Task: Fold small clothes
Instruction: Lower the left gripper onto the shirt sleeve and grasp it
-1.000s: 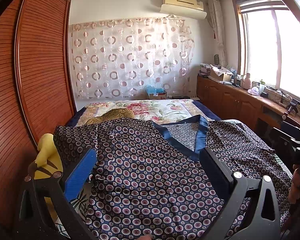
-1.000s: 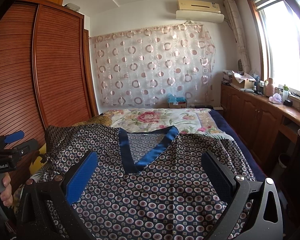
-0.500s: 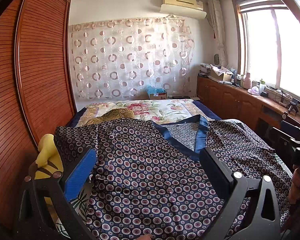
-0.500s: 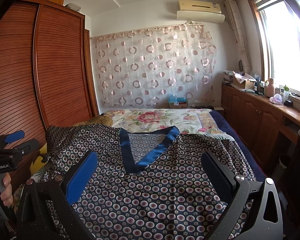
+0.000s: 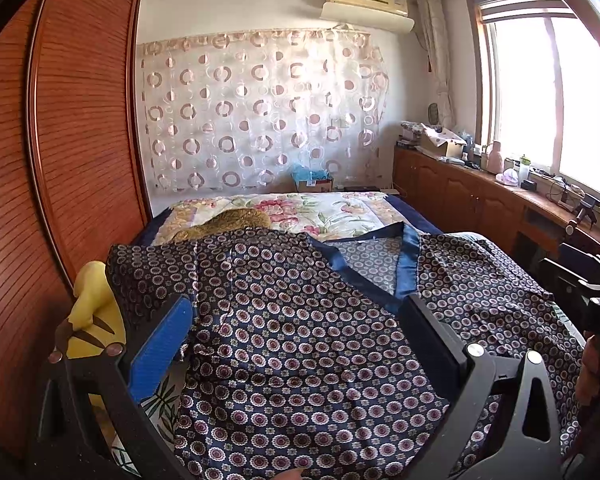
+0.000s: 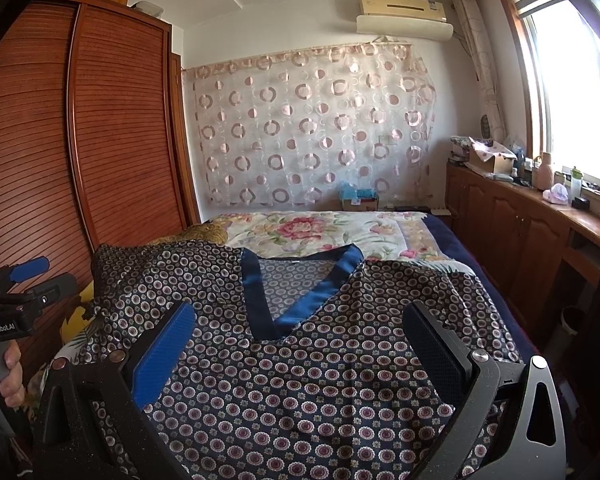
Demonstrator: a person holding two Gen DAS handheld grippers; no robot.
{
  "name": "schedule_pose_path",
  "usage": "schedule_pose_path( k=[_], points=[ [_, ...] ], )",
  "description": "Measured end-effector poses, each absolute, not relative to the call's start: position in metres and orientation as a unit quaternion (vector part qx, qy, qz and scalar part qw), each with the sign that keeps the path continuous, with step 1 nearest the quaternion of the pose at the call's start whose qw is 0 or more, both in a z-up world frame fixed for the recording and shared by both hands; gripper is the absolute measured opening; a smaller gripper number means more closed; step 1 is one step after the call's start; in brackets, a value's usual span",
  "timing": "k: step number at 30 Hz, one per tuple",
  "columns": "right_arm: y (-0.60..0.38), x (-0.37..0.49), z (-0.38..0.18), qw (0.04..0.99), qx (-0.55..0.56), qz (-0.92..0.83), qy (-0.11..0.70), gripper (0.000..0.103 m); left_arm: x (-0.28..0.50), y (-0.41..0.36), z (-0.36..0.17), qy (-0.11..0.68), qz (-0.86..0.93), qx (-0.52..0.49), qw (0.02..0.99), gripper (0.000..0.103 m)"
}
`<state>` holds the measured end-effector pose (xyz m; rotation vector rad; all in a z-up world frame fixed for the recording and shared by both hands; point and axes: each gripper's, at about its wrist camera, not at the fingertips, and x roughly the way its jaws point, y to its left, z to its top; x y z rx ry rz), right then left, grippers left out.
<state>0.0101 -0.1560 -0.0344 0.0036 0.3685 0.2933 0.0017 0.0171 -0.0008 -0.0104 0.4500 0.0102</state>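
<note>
We see the patterned top [image 6: 300, 380] lying flat on the bed [image 6: 452, 248], long axis 6-to-12 o'clock, blue V-neck [image 6: 296, 300] at 12. Left tool [image 5: 296, 344] and right tool [image 6: 300, 344] hover above it, jaws spread wide, gripping nothing.

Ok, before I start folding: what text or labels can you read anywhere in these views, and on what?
"GenRobot.AI": white print on the left hand-held gripper body, seen from the right wrist view.
"DAS...": partial white letters on the right hand-held gripper body at the left wrist view's edge; the rest is cut off.
Air conditioner badge: too small to read.
Cardboard box label: blurred.
</note>
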Motion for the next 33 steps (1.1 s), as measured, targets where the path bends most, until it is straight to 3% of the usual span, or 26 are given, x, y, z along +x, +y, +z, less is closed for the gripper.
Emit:
schedule_pose_path(
  k=[22,33],
  points=[
    [-0.140,0.049,-0.039,0.955,-0.025,0.203,0.217,0.103,0.031,0.119,-0.034,0.277,0.041,-0.014,0.960,0.103],
    [-0.148,0.069,-0.042,0.941,-0.040,0.223,0.251,0.103,0.060,0.194,-0.057,0.315,0.049,-0.056,0.946,0.087]
  ],
)
